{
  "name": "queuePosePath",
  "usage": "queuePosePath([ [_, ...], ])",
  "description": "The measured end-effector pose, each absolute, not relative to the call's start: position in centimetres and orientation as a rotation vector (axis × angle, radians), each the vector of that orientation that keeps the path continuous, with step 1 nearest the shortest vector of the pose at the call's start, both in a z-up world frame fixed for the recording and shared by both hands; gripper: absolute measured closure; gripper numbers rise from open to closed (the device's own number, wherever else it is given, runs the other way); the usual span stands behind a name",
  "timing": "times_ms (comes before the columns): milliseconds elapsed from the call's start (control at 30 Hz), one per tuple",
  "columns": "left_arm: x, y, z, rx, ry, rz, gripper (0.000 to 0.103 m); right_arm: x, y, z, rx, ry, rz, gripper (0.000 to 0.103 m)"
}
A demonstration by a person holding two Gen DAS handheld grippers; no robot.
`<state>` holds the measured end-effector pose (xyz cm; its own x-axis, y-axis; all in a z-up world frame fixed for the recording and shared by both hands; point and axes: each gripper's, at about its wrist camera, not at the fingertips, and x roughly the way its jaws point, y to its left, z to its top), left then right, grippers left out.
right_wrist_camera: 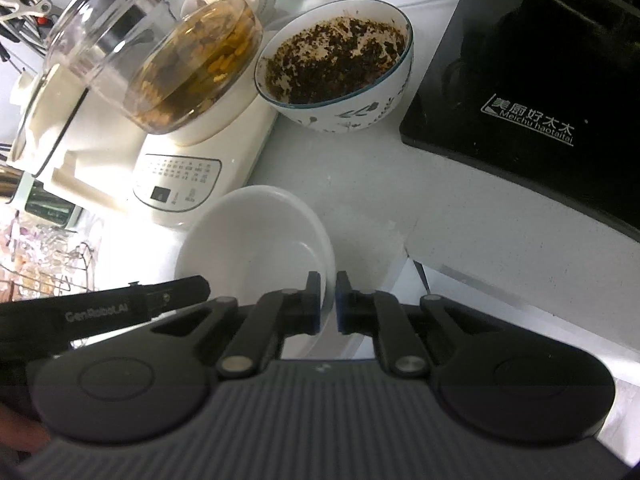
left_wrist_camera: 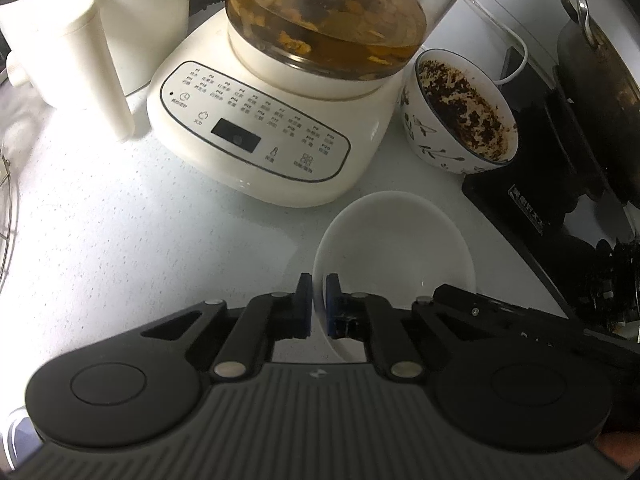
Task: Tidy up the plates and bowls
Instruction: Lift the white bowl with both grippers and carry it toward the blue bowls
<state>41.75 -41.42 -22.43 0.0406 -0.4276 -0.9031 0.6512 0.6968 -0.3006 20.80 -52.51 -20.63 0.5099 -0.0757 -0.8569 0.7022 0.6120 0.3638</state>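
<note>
Both grippers are clamped on opposite rims of one white plate [left_wrist_camera: 394,240]. At its left edge the left gripper [left_wrist_camera: 319,306] pinches the thin rim between blue pads; at its right edge the right gripper [right_wrist_camera: 328,304] does the same, one pad inside the rim and one outside. The plate sits on the speckled white counter [left_wrist_camera: 100,220], near the front edge, just in front of the kettle base [left_wrist_camera: 248,132].

Judging by this, the organizing is at an early stage: the plate is gripped but appears not yet lifted, and the patterned bowl [right_wrist_camera: 336,68] beyond it, crusted inside with dark dried residue, is untouched.

From left to right, a wire rack [right_wrist_camera: 60,272] of thin metal stands at the far left; then the glossy cream plastic base with its printed button panel, carrying a round glass pot [left_wrist_camera: 324,16] of amber liquid; the smooth, shallow glazed plate; the deep ceramic bowl with leaf markings; and a flat black glass cooktop [right_wrist_camera: 532,92] at the right.
</note>
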Motion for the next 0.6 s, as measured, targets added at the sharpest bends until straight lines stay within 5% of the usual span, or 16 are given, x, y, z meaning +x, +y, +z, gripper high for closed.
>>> queuePosePath([
  [600,41.2,-38.1,-17.0,0.141,1.235,-0.854,0.095,19.4,-50.3,-16.1,0.749,0.849,-0.496,0.093],
])
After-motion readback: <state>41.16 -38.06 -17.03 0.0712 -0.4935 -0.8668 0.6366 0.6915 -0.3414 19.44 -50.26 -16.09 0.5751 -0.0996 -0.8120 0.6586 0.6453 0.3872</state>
